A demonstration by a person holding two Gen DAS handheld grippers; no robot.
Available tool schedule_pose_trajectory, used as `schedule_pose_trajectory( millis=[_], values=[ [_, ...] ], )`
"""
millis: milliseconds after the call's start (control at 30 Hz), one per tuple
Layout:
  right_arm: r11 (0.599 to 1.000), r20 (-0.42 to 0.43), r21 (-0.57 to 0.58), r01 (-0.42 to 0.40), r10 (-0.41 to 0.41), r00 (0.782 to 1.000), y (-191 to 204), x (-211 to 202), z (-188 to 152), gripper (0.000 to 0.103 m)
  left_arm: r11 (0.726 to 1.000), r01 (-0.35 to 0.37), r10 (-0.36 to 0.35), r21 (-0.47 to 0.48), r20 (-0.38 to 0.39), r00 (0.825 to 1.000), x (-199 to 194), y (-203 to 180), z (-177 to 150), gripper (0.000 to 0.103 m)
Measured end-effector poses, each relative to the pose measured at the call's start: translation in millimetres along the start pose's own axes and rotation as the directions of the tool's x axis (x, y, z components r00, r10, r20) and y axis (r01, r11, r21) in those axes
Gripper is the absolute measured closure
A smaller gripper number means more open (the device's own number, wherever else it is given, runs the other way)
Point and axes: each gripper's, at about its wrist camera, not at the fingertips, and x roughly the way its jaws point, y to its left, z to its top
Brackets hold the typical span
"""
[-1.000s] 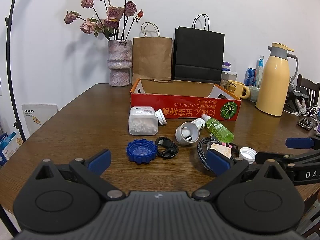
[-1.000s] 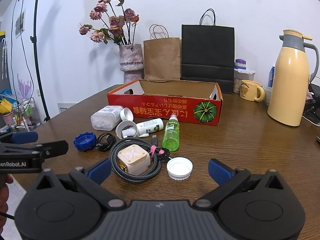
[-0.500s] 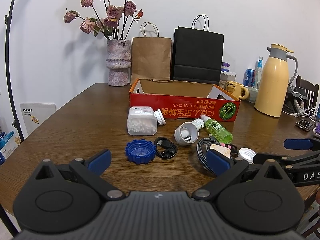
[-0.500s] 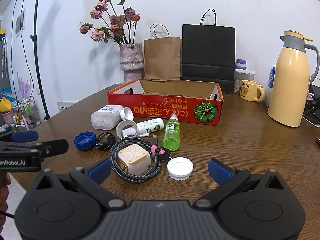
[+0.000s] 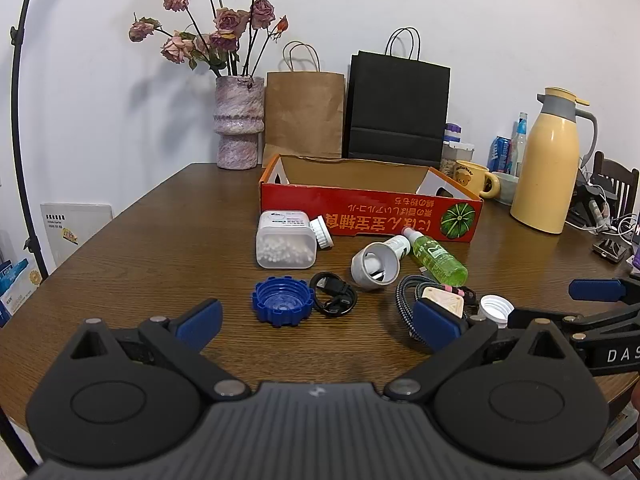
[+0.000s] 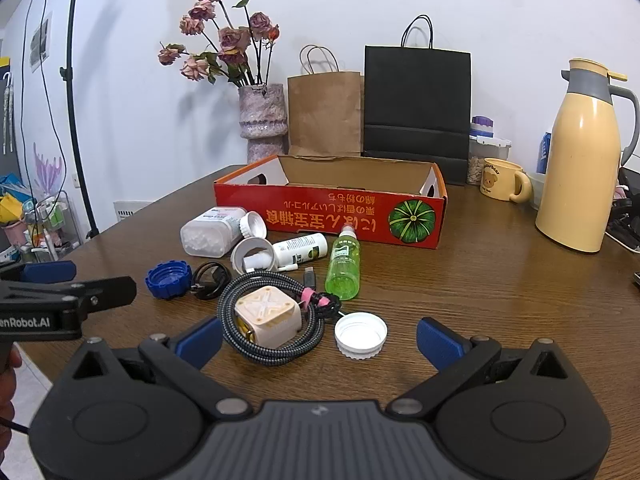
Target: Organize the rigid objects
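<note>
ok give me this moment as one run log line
left gripper: open, empty | right gripper: open, empty | red box: nothing visible inside | blue cap, green bottle, white cap: on table

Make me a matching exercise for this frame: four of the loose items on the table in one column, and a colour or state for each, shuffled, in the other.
Things:
1. spray bottle
2. ridged cap
3. charger cube
4. screw lid

Descriptions:
A. white, lying open side up, nearest the right gripper
B. green, lying on its side, nozzle toward the red box
C. cream, ringed by a coiled braided cable
D. blue, beside a small black cable

Pairs: 1-B, 2-D, 3-C, 4-A
</note>
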Motion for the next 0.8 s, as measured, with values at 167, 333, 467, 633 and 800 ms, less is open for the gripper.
schedule_pose_trajectory(
  millis=[167, 333, 467, 633, 800],
  values=[
    [1.0, 0.001, 0.0, 0.0, 0.0, 1.0, -0.2, -0.6, 0.2, 0.0, 1.0, -0.001, 0.001, -0.001, 0.001, 1.0, -0.1, 0.4, -0.1, 0.0],
    [1.0, 0.0, 0.0, 0.0, 0.0, 1.0, -0.2, -1.0, 0.6, 0.0, 1.0, 0.0, 0.0, -0.002, 0.001, 1.0, -0.2, 0.7, 0.4, 0.0],
    [1.0, 0.001, 0.0, 0.0, 0.0, 1.0, -0.3, -1.2, 0.6, 0.0, 1.0, -0.001, 0.001, -0.004, -0.001, 1.0, -0.3, 1.2, 0.1, 0.0],
    [1.0, 0.0, -0.001, -0.001, 0.001, 1.0, 0.0, -1.0, 0.6, 0.0, 1.0, -0.002, 0.002, -0.006, 0.002, 1.0, -0.8, 2.0, -0.3, 0.0],
    [1.0, 0.0, 0.0, 0.0, 0.0, 1.0, 0.0, -1.2, 0.4, 0.0, 1.0, -0.001, 0.001, -0.007, 0.001, 1.0, -1.1, 2.3, -0.8, 0.0]
  ],
)
